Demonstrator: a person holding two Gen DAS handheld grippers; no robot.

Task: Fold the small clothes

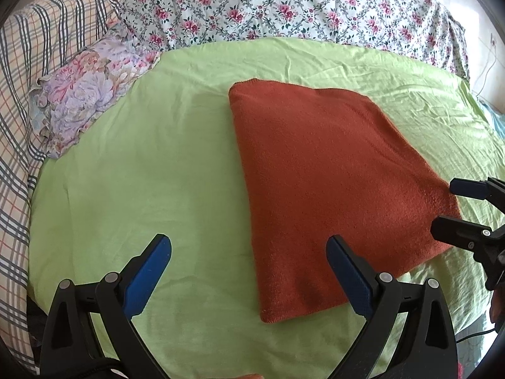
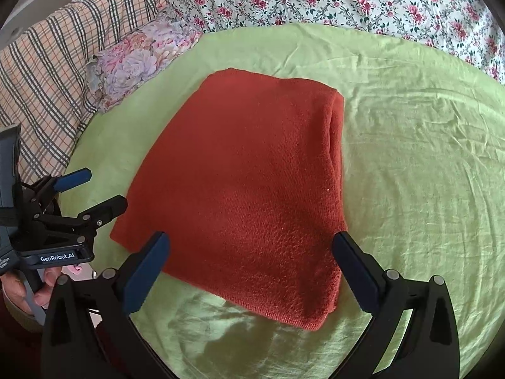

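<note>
Red cloth (image 2: 240, 189): folded flat on my green sheet (image 2: 410, 173)
Left claw (image 1: 249, 246): wide apart — cloth at 1 o'clock
Right claw (image 2: 251, 243): wide apart — holding nothing

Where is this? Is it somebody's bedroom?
Most likely a bedroom, yes. The folded red cloth lies on a bed with a green sheet, a flowery pillow sits at the side, and a floral quilt and a checked blanket are bunched up behind it.
</note>
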